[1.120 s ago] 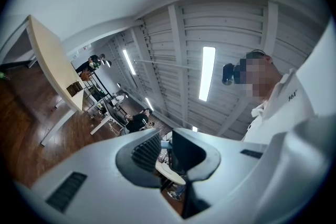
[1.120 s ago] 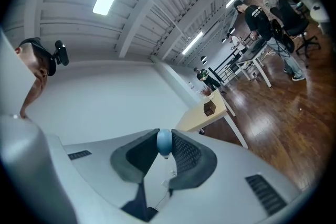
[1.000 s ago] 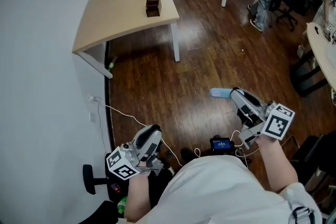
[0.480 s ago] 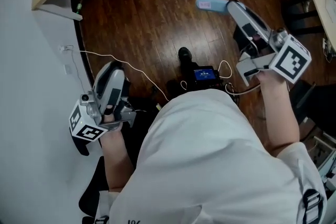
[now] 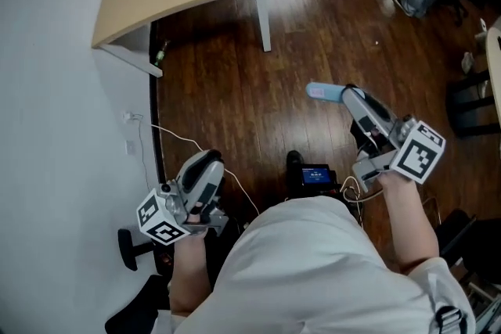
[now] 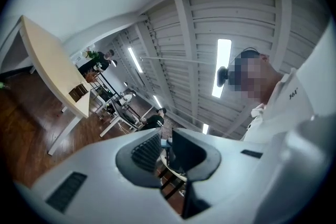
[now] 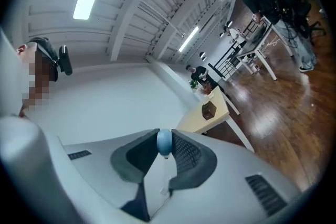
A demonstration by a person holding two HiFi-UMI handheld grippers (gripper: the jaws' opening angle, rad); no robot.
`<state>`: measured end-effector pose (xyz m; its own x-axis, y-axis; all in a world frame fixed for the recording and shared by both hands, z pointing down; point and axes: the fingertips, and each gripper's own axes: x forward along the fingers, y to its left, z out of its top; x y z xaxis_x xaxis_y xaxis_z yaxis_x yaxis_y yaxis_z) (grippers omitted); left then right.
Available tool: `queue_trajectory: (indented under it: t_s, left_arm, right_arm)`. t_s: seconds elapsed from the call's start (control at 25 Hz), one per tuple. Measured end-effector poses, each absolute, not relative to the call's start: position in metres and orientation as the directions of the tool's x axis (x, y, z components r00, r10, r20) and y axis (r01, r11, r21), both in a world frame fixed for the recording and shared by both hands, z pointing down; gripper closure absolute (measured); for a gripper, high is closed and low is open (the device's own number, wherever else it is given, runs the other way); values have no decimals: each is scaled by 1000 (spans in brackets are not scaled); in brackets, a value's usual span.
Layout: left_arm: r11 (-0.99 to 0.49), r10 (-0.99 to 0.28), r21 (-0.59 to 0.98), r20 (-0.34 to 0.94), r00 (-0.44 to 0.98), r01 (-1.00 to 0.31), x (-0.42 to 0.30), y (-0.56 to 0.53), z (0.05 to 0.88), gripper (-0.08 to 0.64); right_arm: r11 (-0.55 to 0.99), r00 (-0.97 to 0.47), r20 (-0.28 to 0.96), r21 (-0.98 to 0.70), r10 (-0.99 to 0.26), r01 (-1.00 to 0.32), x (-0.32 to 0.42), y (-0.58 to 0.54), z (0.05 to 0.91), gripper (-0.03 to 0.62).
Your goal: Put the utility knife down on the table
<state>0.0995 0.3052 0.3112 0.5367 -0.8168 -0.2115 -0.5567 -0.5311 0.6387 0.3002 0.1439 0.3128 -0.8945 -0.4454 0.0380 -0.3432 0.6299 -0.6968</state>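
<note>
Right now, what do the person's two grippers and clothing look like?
The left tongs and right tongs are smooth, pale grey moulded shells with dark ribbed pads on the inner faces. Each carries a white cube printed with black square markers at its rear. The person wears a white short-sleeved shirt.

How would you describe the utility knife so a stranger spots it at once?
Look over the dark wooden floor, at the right gripper. Its jaws are closed on the utility knife. It is the only pale blue thing, poking out beyond the jaws.
</note>
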Motion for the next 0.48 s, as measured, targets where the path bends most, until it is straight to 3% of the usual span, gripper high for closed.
queue_trajectory:
  t_s: [0.36,0.48]
  left_arm:
    - [-566,-806,595,-255,535,-570,101,306,293,495]
    - [-540,-819,614,-225,528,-576,102,255,291,495]
  right_arm:
    - [686,-907,3,-653,-422,-322,291,138,298,520]
    - [667,-913,19,-677,-407,-311,288,84,303,520]
